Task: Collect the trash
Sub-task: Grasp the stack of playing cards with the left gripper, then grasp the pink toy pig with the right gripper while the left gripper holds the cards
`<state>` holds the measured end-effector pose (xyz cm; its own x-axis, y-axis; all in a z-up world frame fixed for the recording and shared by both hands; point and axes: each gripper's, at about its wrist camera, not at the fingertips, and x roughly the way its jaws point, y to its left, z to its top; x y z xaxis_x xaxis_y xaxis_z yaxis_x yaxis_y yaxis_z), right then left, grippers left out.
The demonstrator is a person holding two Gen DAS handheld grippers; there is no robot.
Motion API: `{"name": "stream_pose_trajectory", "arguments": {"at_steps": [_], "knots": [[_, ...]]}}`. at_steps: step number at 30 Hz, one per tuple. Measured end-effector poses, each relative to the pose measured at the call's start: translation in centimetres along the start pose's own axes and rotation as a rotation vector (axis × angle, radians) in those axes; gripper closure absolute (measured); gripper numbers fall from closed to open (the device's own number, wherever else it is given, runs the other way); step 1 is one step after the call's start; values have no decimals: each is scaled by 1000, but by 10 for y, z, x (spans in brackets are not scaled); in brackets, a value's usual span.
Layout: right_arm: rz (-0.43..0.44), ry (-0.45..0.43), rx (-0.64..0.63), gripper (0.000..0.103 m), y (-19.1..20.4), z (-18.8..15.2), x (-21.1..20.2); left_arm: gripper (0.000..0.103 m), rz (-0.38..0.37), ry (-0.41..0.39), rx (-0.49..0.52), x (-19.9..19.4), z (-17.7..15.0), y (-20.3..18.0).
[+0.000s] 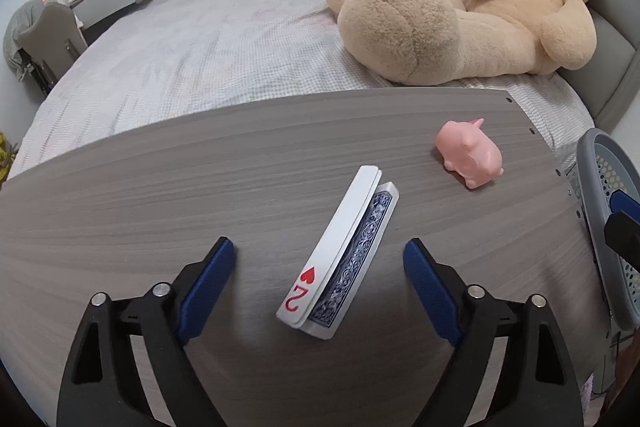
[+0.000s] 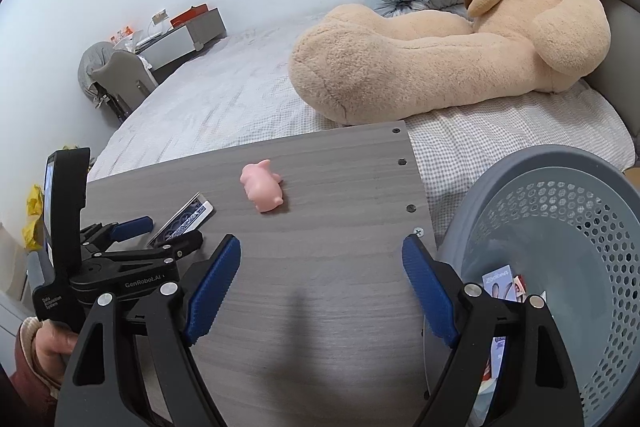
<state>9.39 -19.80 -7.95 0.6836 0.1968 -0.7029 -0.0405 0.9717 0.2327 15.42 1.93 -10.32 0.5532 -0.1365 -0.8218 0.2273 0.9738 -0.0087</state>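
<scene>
The left gripper [image 1: 318, 283] stands released astride the cards [image 1: 340, 255], whose top card reads "2" with a red heart, lower centre. The right gripper [image 2: 322, 279], also released, grasps nothing; "GenRobot.AI" is printed on the left one, and "Zootopia" packaging lies in the bin [image 2: 560, 195], lower right.

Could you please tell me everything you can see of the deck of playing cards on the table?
The deck of playing cards lies flat on the grey wood-grain table, split into two offset stacks. The upper stack shows a red two of hearts face up; the lower shows a blue patterned back. Edges look white and glossy. It sits between the open fingers of the left gripper, untouched, with the pink pig toy apart beyond it.
</scene>
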Motion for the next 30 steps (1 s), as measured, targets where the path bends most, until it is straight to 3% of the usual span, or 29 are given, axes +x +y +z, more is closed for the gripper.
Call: {"name": "stream_pose_trajectory", "arguments": {"at_steps": [2, 4, 6, 7, 14, 21, 30], "knots": [[-10, 2, 2, 24, -1, 2, 2, 33, -11, -10, 19, 0, 2, -4], [-16, 5, 10, 24, -1, 2, 5, 51, -21, -25, 34, -2, 3, -7], [-17, 16, 18, 24, -1, 2, 9, 75, -36, -35, 43, -3, 3, -10], [-17, 22, 20, 24, -1, 3, 12, 80, -39, -38, 44, -3, 4, -11], [-16, 52, -3, 24, 13, 8, 29, 82, -40, -58, -11, -9, 2, 6], [-22, 59, -56, 24, 37, 19, 53, 83, 50, -131, -67, -27, 1, 37], [-112, 97, -204, 24, 64, 35, 91, 83, 59, -150, -142, -33, -3, 67]]}}
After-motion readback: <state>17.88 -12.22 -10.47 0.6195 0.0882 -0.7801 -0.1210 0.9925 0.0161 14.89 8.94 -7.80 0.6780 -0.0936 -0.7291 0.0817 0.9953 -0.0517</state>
